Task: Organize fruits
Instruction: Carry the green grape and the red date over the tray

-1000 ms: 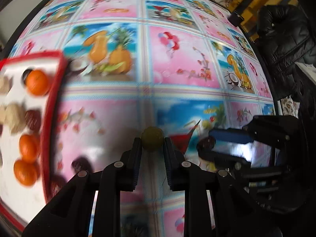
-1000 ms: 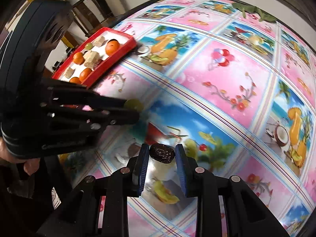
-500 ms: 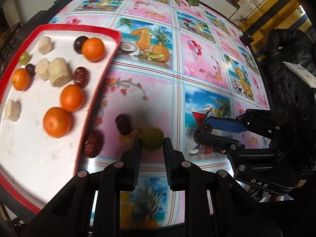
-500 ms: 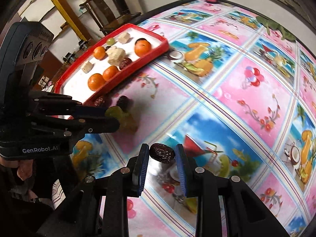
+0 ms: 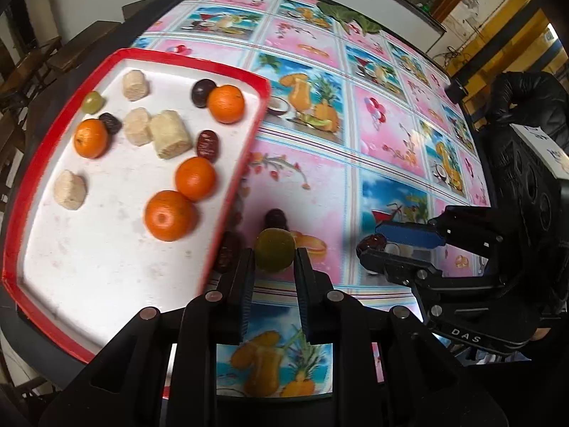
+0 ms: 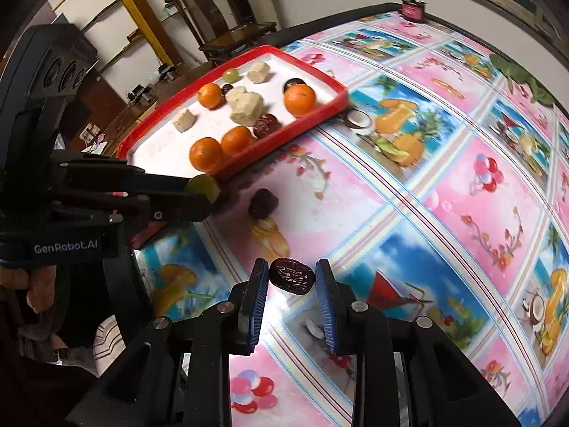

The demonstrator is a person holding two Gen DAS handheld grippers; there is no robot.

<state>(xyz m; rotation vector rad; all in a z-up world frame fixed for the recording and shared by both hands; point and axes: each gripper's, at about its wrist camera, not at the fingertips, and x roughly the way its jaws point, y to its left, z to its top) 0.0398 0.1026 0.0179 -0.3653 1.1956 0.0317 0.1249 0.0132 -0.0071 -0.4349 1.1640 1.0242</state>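
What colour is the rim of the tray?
Red, around a white inside; the tray shows best in the left wrist view.

Both views are bright, lit by soft daylight. The glossy, fruit-printed pink and blue tablecloth on the surface [image 6: 444, 185] throws white glare near the bottom of the right wrist view. Fisheye distortion bows the cloth's grid lines and darkens the corners. The red-rimmed white plastic tray [image 5: 245, 149] is slightly smeared along its near edge; shadows underneath the fruit stay faint.
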